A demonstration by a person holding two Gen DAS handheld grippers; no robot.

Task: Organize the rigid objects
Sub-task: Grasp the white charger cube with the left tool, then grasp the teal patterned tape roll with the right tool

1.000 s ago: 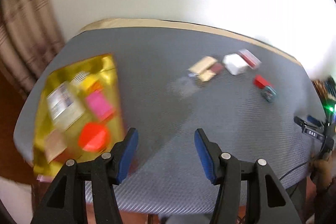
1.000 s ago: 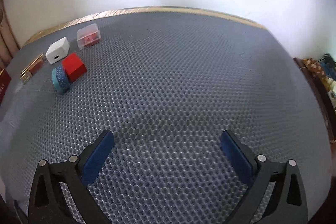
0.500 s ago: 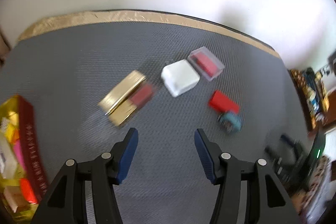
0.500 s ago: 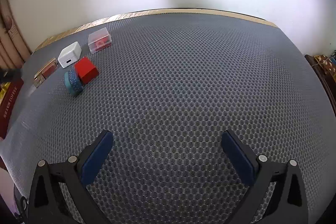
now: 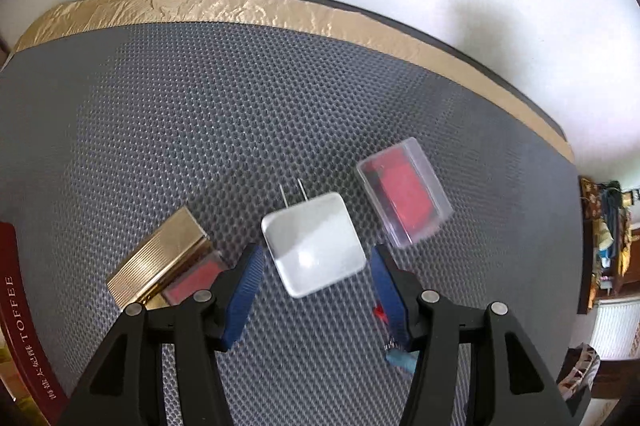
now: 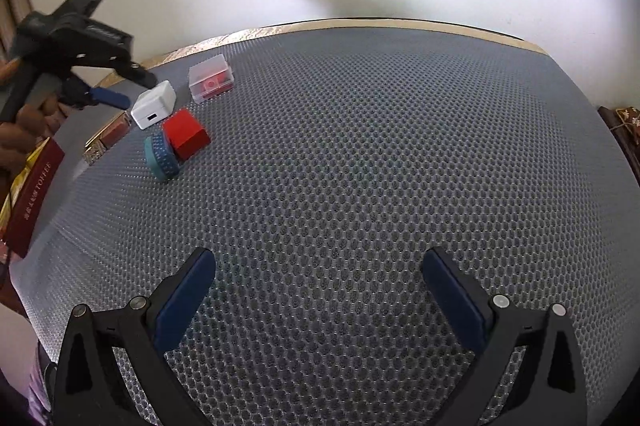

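mid-task, most of the sorting looks undone. five small items sit loose in a cluster on the grey mesh bench (image 6: 360,166): white charger (image 5: 314,250), clear case with red insert (image 5: 404,192), gold ribbed lighter-like case (image 5: 160,258), red block (image 6: 186,134) and teal ring (image 6: 160,156). none of them is inside anything.

the toffee box (image 6: 34,194) sits at the bench's left edge, well apart from the cluster; it's likely the place things go, but only its maroon side shows, so what's already in it can't be told.

left gripper (image 5: 314,286) hangs steeply over the charger, jaws spread with the charger lying between the blue pads (image 5: 244,282). there's a gap on both sides in the left wrist view, so no pinch yet. charger prongs point toward the wall, flat face up. the red block and teal ring are mostly hidden behind the right-side finger there.

right gripper (image 6: 316,290) is parked over bare mesh, well away from everything, jaws spread wide and holding nothing.

judgement: charger pick is the step in hand. left to do: close on it, carry it over, then the other four pieces.
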